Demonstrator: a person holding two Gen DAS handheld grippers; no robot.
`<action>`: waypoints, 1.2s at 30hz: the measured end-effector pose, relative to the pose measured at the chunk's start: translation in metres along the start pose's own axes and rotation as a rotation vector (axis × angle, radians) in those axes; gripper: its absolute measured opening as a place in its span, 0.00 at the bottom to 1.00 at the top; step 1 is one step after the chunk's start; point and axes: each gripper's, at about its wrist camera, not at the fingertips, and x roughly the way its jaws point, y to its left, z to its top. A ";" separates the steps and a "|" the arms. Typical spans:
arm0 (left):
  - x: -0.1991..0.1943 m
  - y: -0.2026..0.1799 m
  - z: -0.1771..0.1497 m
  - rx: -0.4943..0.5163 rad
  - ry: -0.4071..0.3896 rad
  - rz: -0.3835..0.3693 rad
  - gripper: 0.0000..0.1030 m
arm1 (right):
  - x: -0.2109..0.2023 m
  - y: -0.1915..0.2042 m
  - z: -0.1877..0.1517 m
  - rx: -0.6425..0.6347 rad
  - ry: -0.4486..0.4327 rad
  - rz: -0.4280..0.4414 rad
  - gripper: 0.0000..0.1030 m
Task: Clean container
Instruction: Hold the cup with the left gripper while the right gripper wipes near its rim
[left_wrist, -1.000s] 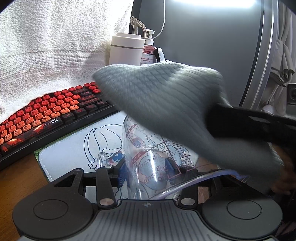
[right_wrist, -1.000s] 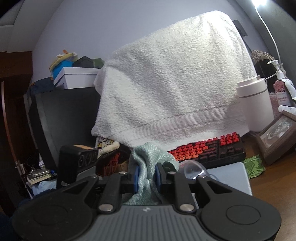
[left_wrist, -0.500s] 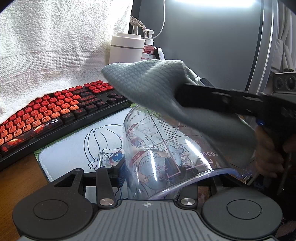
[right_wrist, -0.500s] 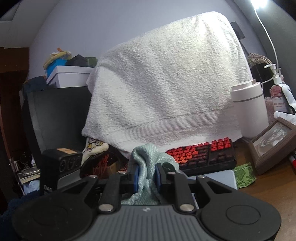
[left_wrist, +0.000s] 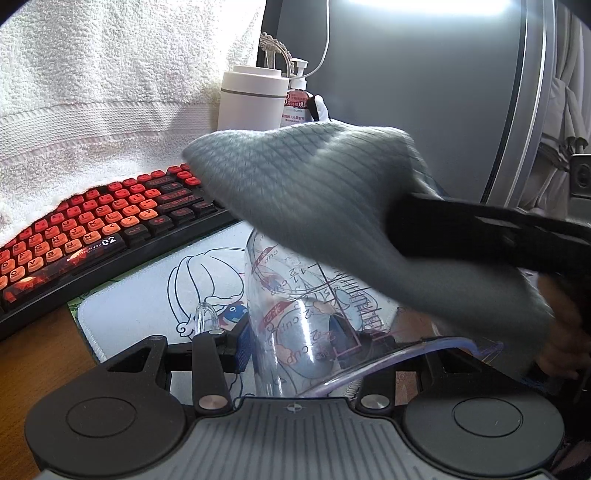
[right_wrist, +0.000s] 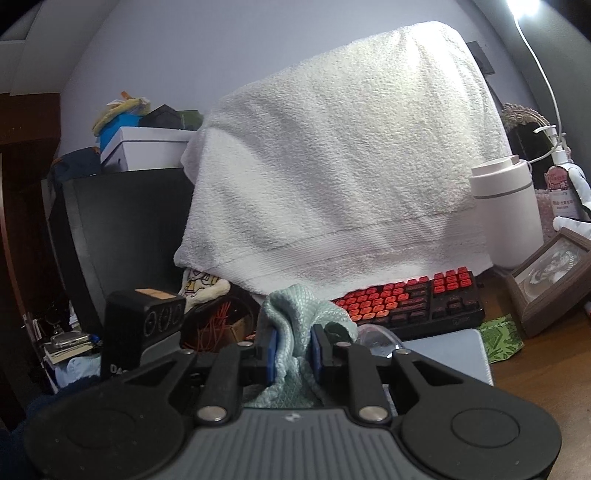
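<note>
The left hand-held gripper (left_wrist: 291, 343) clamps the clear measuring cup (left_wrist: 306, 314) above the mouse mat (left_wrist: 147, 295) on the table; the right hand-held gripper (right_wrist: 293, 349) is closed on the grey cloth (left_wrist: 314, 192). A hard wipe could twist the smooth cup loose. Compared with half a second ago, the cloth covers more of the cup.

Cup (left_wrist: 295, 325): held between the left gripper's (left_wrist: 295, 343) fingers, over the mat (left_wrist: 147, 306).
Cloth (left_wrist: 332, 206): pinched in the right gripper (right_wrist: 293, 354), draped above the cup.
Keyboard (left_wrist: 92, 232): set behind the mat, below the towel (right_wrist: 343, 162).
Canister (left_wrist: 251, 99): placed right of the towel.
</note>
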 end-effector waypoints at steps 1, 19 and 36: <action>0.000 0.000 0.000 0.001 0.000 0.001 0.42 | 0.000 0.003 0.000 0.001 0.006 0.011 0.17; 0.000 -0.001 0.000 -0.003 -0.001 -0.001 0.42 | 0.009 -0.032 0.011 0.042 -0.030 -0.106 0.17; -0.003 0.002 -0.002 -0.002 -0.001 -0.001 0.42 | 0.009 0.008 0.002 -0.021 0.017 0.029 0.18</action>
